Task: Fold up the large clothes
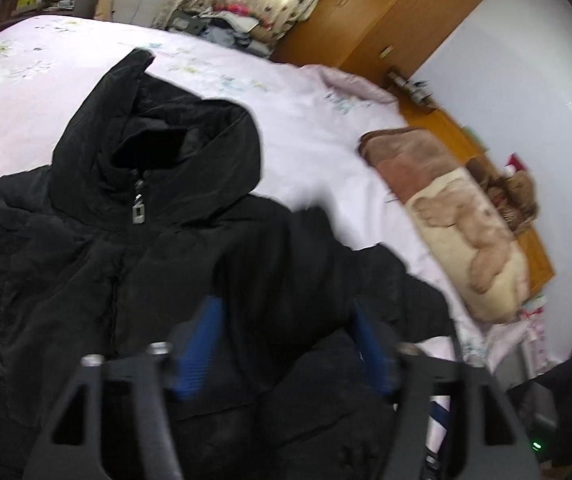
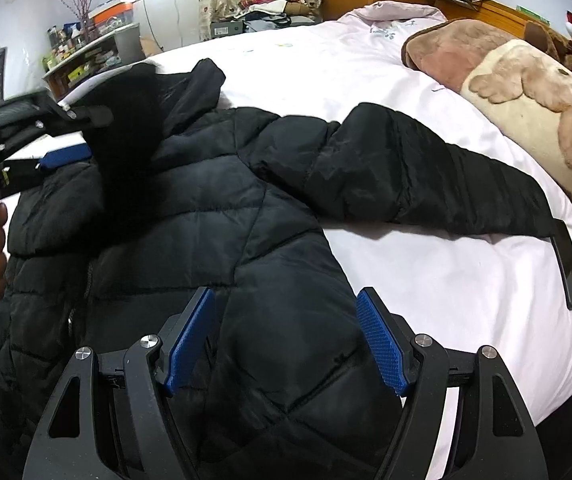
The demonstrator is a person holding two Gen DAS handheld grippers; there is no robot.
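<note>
Folding has barely begun: your black puffer jacket point(image 2: 214, 216) lies zipped on the bed point(image 2: 426, 280), sleeve point(image 2: 426, 184) out toward 3 o'clock. Left tool point(image 1: 286, 328) and right tool point(image 2: 286, 332) hover spread, holding nothing; I'd grip that sleeve next.

Both wrist cams close over jacket point(image 1: 86, 260)

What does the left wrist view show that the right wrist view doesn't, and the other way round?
Left wrist only: the zipper pull below the hood opening. Right wrist only: the outstretched sleeve across the bed, the phone by its cuff, and the left gripper near the hood. Both: the black jacket, pink bedspread, brown pillow.
</note>
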